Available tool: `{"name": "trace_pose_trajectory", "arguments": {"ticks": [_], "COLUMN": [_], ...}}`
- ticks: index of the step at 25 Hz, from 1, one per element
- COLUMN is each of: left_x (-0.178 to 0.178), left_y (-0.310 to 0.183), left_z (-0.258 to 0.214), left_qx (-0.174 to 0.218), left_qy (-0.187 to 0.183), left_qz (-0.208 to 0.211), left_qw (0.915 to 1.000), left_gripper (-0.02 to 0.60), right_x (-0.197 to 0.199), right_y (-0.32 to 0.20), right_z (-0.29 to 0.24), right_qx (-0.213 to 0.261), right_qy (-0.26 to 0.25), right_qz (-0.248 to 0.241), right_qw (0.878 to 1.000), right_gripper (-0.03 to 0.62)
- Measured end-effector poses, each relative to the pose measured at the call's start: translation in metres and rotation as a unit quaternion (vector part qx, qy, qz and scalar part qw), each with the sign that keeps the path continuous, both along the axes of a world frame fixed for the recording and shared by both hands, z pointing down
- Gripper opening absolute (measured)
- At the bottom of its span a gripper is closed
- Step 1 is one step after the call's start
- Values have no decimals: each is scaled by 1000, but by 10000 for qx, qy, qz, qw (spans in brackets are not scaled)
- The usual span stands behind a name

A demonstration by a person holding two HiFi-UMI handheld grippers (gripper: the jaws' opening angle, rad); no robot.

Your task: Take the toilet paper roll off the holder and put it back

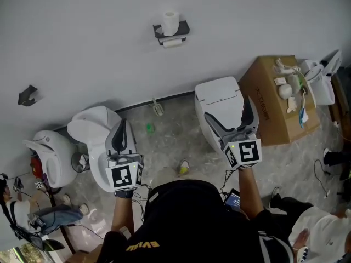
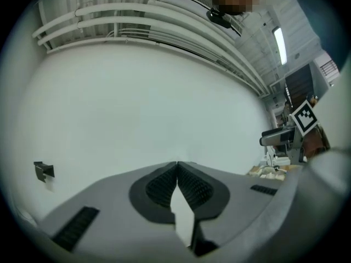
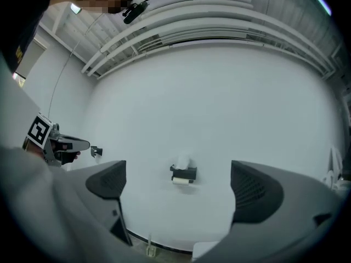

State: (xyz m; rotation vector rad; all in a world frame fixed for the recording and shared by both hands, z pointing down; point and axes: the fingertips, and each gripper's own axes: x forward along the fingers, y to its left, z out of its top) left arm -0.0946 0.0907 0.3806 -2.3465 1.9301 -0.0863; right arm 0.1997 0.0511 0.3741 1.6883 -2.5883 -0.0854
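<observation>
Left gripper [image 2: 177, 166] clenched, tips meeting on nothing; right gripper [image 3: 181, 182] gapes wide, empty (print on the cardboard box [image 1: 263, 100] unreadable).

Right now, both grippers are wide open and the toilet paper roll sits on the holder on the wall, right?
Not quite. Only the right gripper is wide open. The left gripper is shut, its jaws pressed together with nothing between them, as the left gripper view shows. The toilet paper roll does sit on the holder on the wall.
</observation>
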Motion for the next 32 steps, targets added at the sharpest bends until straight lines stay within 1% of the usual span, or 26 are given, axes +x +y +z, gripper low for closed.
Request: {"name": "trace_pose_trajectory", "arguments": {"ticks": [3,7,13,22,27,32], "left_x": [5,4,-1,-32,-49,-52], "left_y": [-25,-63,-125,-223,-270,-308], "left_z": [2,5,11,5,7,15], "left_qx": [-40,-31,39,50,24,-33], "left_qy": [12,-1,11,112,207,327], "left_qz": [-3,26,241,653,974,1164], "left_qw": [10000,10000,9997,9978,9950,9927], "left_gripper": [12,12,12,12,12,12], "right_x": [-5,-18,-37,-81,-104,-117], "right_y": [-34,-80,-141,-235,-283,-322], "right_z": [3,0,2,6,10,16], "right_qx": [-45,28,84,-28,-63,-154], "right_qy": [-1,22,-15,-8,82,102], "right_qz": [-87,-174,-101,193,431,539], "right_qw": [10000,9998,9999,9998,9990,9984], "right_gripper": [583,583,583,583,583,583]}}
